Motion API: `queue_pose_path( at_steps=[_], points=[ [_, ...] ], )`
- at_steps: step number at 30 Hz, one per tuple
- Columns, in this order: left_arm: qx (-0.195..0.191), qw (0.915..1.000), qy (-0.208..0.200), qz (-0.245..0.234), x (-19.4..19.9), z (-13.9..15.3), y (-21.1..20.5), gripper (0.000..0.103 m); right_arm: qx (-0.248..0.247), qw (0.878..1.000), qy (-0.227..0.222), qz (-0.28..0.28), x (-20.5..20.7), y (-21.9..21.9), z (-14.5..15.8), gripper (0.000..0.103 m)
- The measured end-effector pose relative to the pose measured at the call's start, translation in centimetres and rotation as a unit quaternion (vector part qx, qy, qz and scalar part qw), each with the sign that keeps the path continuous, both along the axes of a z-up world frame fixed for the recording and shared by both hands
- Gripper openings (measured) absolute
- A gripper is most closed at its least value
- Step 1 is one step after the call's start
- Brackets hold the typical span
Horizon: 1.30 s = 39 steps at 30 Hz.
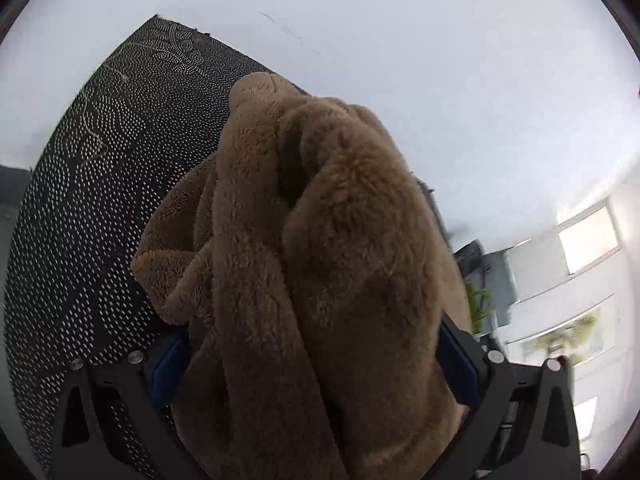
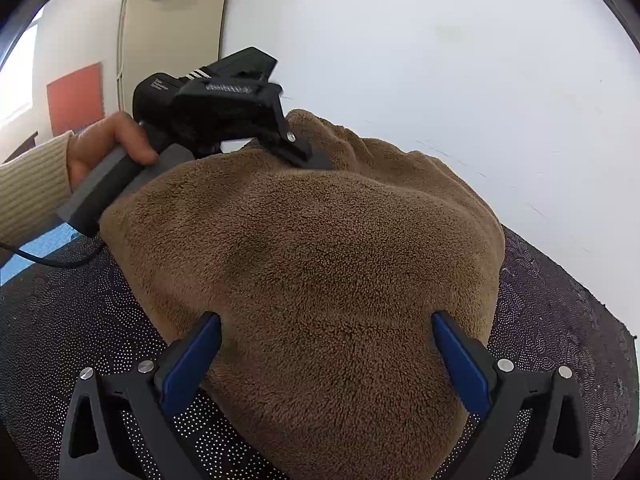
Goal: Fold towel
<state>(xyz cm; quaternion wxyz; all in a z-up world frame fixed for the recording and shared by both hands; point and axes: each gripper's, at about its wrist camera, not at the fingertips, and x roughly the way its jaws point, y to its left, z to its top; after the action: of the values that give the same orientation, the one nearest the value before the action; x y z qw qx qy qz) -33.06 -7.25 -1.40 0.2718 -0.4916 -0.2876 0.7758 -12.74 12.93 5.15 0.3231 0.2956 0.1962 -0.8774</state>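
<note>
Your left gripper (image 1: pixel 312 360) holds a bunched brown towel (image 2: pixel 320 264) filling its jaws, your right gripper (image 2: pixel 326 356) stands wide around its near end, so the towel's length runs between them above the dotted surface (image 2: pixel 80 320).

Daylight fills the room, soft and even, coming it seems from the bright rectangular windows (image 1: pixel 588 240) off to the right of the left gripper, which are blown out to white. The pale smooth wall (image 2: pixel 420 60) ahead of the right gripper is bright, with little shadow. The fluffy brown towel (image 1: pixel 320 260) sits so close to the left lens that its pile looks soft and slightly blurred; its folds hold dark creases. Both views bend strongly at the edges, ringed by black corners. The dark dotted mat (image 2: pixel 560 300) shows fine speckle, sharper nearer the right gripper.
</note>
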Motion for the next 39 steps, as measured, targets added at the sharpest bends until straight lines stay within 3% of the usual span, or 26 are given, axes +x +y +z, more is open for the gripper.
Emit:
queue_pose_path(
  at_steps=[3,9,13,19,21,24,27,33,39],
  points=[
    [0.012,0.9998,-0.016,0.008,-0.4,-0.2,-0.4,0.103,-0.001,1.0,-0.001,0.001,0.0,0.1,-0.1,0.103],
    [-0.052,0.9986,0.002,-0.001,-0.2,0.3,1.2,0.102,-0.001,1.0,0.001,0.0,0.2,0.0,-0.1,0.103],
    [-0.086,0.9962,0.007,-0.003,0.1,0.4,1.4,0.086,-0.01,1.0,0.002,0.003,0.5,0.3,0.2,0.103],
    [-0.085,0.9963,0.01,0.012,0.6,0.0,0.3,0.069,-0.034,0.999,0.004,0.014,1.2,0.9,1.1,0.103],
    [-0.08,0.9966,0.013,0.014,0.7,-0.2,0.0,0.069,-0.084,0.996,-0.02,0.012,0.8,2.7,2.5,0.103],
    [-0.068,0.9974,0.017,0.015,0.8,-0.4,-0.4,0.069,-0.172,0.983,-0.055,-0.027,-1.1,6.8,4.5,0.103],
    [-0.058,0.9979,0.022,0.016,0.9,-0.7,-0.8,0.069,-0.238,0.961,-0.101,-0.1,-4.7,11.6,4.7,0.103],
    [-0.046,0.9985,0.025,0.016,1.0,-1.1,-1.3,0.07,-0.268,0.929,-0.19,-0.171,-11.6,14.9,2.2,0.103],
    [-0.023,0.9992,0.028,0.016,1.0,-1.6,-2.2,0.071,-0.31,0.887,-0.297,-0.17,-15.9,13.3,-1.1,0.103]
  ],
)
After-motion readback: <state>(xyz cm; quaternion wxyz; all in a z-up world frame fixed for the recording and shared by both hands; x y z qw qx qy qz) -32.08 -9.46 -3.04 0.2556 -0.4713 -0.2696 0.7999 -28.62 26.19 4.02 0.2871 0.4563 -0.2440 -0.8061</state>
